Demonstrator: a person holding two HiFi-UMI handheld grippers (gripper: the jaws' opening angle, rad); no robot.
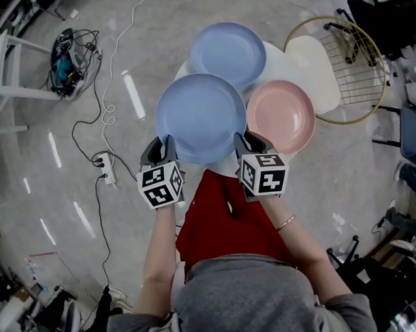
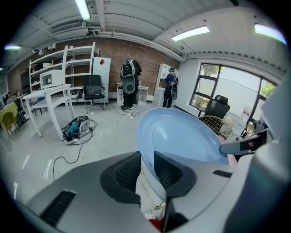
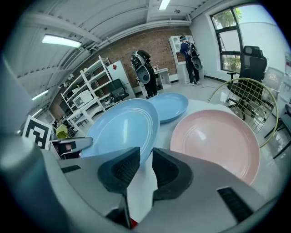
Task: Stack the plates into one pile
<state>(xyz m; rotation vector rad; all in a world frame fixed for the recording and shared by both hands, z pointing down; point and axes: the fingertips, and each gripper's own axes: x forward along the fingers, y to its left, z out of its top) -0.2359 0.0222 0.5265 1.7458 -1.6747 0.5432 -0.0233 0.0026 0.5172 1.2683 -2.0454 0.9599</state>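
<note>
A person is holding a large blue plate (image 1: 201,118) off a round white surface (image 1: 276,57) with two tools, one at each side of the plate's near rim. The left hand-held gripper (image 1: 166,151) is pinching the rim at the plate's near left, its two dark pads pressing on either face of the rim. The right hand-held gripper (image 1: 243,147) is doing the same at the near right, its jaws likewise closing on the rim. The plate is hanging over the near edge of the surface, tilting, with its far rim higher than the gripped one.

Two more plates are lying flat on the surface. A second blue plate (image 1: 228,53) is sitting at the far edge, just beyond the raised one. A pink plate (image 1: 281,116) is resting at the right edge, near the right hand-held gripper. In the head view the raised plate is overlapping the near rim of the second blue plate and the left rim of the pink one.

A gold wire chair (image 1: 358,68) is standing just beside the surface at its right, and cables (image 1: 97,125) are trailing across the grey floor (image 1: 53,222) at the left.
</note>
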